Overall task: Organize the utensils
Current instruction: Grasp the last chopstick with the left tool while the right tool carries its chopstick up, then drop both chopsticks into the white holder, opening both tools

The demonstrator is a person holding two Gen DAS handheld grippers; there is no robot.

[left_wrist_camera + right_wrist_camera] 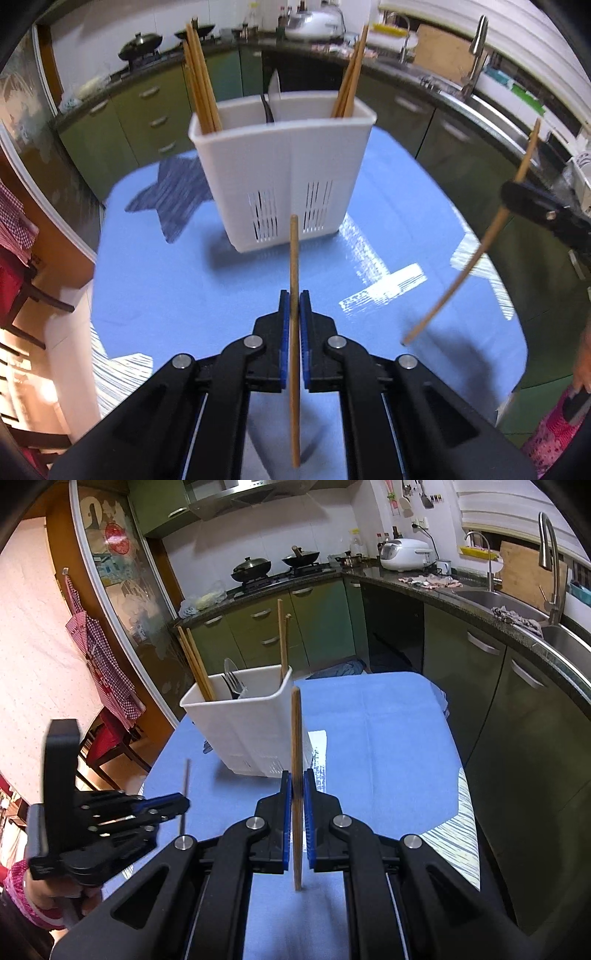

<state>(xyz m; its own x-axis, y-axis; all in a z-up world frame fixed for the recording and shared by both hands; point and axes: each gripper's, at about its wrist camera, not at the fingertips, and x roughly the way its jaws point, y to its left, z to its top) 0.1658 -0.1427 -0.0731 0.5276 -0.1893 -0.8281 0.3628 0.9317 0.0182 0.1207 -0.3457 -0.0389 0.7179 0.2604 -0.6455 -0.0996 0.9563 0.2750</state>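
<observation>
- White utensil caddy stands upright on the blue-covered desk, straight ahead of the left jaws, a little beyond their tips; from the right jaws it sits ahead and slightly to the left.
- Caddy is split into compartments. Wooden chopsticks lean out of the far-left corner, more chopsticks in the far-right corner, a dark handle pokes up near the middle divider.
- Right wrist view also shows a clear plastic spoon and dark utensils in the caddy; which compartment, can't tell.
- Left gripper: jaws pressed together, pinching one wooden chopstick near its middle. Stick runs lengthwise along the jaws, upper end past the tips toward the caddy, lower end back under the gripper body.
- Right gripper: jaws likewise clamped on a second chopstick, upright between the blue pads, top end level with the caddy rim in the view.
- Both chopsticks are off the desk, clear of the caddy.
- Left gripper tilts steeply down at the desk, right gripper tilts down less.
- From the left jaws, the right gripper is off to the right, well apart, its stick slanting.
- A hand in a pink patterned sleeve holds the left gripper's handle, low left of the right jaws.
</observation>
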